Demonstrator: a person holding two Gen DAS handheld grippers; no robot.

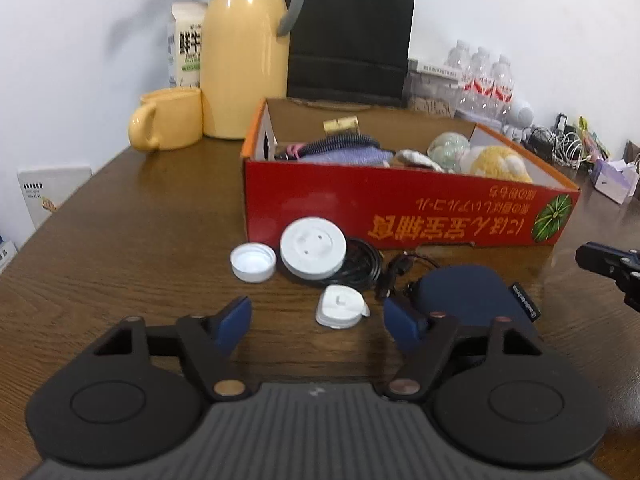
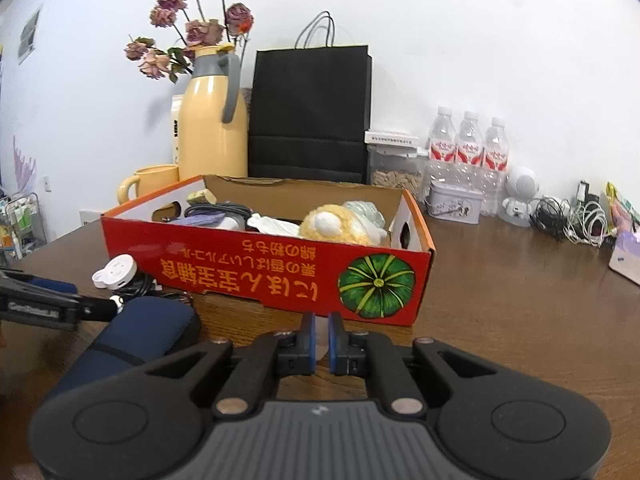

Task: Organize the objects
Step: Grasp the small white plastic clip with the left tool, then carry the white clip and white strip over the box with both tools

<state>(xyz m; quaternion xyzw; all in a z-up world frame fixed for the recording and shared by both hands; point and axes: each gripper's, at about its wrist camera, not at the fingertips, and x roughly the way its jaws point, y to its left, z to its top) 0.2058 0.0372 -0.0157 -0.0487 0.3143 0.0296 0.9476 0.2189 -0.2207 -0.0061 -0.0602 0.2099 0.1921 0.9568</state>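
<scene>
L gripper (image 1: pixel 318 322) fingers half-open either side of small white adapter (image 1: pixel 341 312) on tabletop (image 1: pixel 120 240), prob. bound for red box (image 1: pixel 400 212); R gripper (image 2: pixel 322 340) fingers closed, empty.

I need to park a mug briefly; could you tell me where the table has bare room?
Bare wood lies left of the red box, before the yellow mug, and right of the box toward the cables. Crowded: the white cap, disc and navy pouch in front.
</scene>
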